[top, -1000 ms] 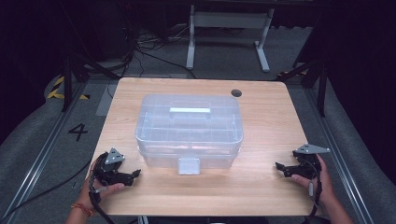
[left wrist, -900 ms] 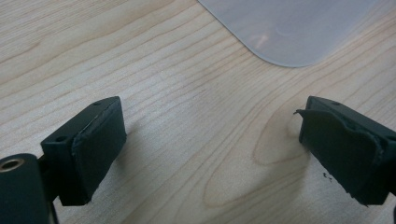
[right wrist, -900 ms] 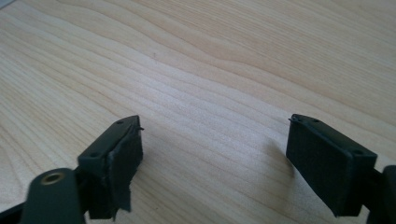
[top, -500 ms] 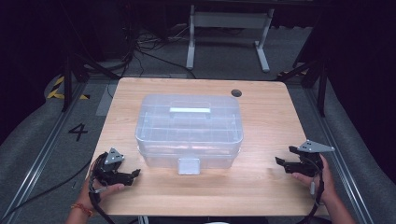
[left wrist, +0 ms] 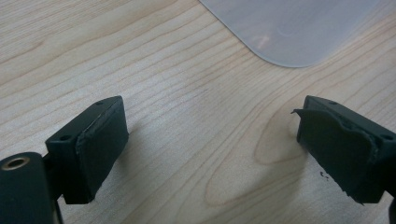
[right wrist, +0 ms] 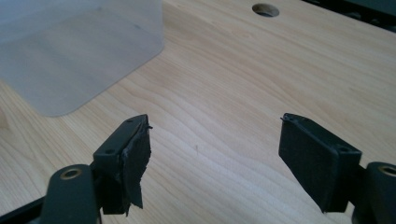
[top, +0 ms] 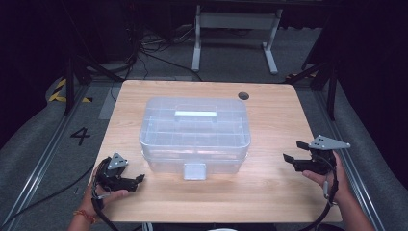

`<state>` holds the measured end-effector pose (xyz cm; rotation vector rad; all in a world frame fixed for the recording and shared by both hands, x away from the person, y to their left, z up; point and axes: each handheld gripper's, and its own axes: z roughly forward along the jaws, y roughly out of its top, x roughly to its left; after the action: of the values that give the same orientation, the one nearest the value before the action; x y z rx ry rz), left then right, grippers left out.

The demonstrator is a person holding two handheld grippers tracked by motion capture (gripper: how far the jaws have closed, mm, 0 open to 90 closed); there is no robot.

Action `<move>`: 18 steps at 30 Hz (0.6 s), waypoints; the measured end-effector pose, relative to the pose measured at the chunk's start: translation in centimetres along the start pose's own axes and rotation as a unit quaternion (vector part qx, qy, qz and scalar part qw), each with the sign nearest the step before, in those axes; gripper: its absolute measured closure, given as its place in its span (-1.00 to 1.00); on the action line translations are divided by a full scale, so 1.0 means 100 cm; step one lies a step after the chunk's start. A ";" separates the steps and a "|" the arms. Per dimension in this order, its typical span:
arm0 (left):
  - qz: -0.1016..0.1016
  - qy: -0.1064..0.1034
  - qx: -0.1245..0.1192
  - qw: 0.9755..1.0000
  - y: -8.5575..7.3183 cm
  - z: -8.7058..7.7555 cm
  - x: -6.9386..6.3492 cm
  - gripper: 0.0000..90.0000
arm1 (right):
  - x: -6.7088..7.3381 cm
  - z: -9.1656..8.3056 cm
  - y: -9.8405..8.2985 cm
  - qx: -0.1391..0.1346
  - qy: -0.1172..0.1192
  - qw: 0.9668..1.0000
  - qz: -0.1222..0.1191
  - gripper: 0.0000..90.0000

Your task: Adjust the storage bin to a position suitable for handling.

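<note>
High view takes in the whole wooden table (top: 269, 192) with the clear plastic storage box (top: 195, 132) at its middle, lid on, handle on top and latch facing the person; the left gripper (top: 137, 179) sits at the near left corner, well apart from the box, and the right gripper (top: 292, 153) hangs at the near right edge, also apart from it; left gripper view adds what the overhead cannot, its two black pads wide apart over bare wood, nothing between them, with one rounded corner of the box at the top; right gripper view shows its jaws spread with nothing held, having just been closing a little, the box's side wall at upper left and a round hole (right wrist: 265, 9) in the tabletop beyond.
</note>
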<state>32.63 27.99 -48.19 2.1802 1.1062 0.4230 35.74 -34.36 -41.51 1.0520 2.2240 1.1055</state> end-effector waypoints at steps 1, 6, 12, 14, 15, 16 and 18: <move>0.000 0.000 0.000 1.000 0.000 0.000 0.000 -0.79 | 0.000 -0.001 0.003 -0.002 0.001 1.000 -0.002 -0.43; -0.003 0.000 -0.003 1.000 0.000 0.000 0.000 -0.78 | 0.003 -0.005 0.019 -0.014 0.006 1.000 -0.020 -0.34; -0.003 0.002 -0.004 1.000 0.000 0.000 0.000 -0.76 | 0.007 -0.006 0.037 -0.029 0.014 0.999 -0.030 -0.34; -0.003 0.002 -0.004 1.000 0.000 0.000 0.000 -0.76 | 0.008 -0.007 0.040 -0.031 0.018 0.999 -0.030 -0.34; -0.003 0.002 -0.004 1.000 0.000 0.000 0.000 -0.76 | 0.009 -0.008 0.044 -0.036 0.019 0.999 -0.033 -0.33; -0.003 0.002 -0.004 1.000 0.000 0.000 0.000 -0.76 | 0.009 -0.008 0.048 -0.038 0.019 0.998 -0.035 -0.32; -0.003 0.002 -0.004 1.000 0.000 0.000 0.000 -0.76 | 0.010 -0.010 0.056 -0.043 0.017 0.998 -0.037 -0.27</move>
<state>32.62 28.02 -48.20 2.1698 1.1126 0.4289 36.90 -31.83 -36.46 0.9149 2.2027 1.1846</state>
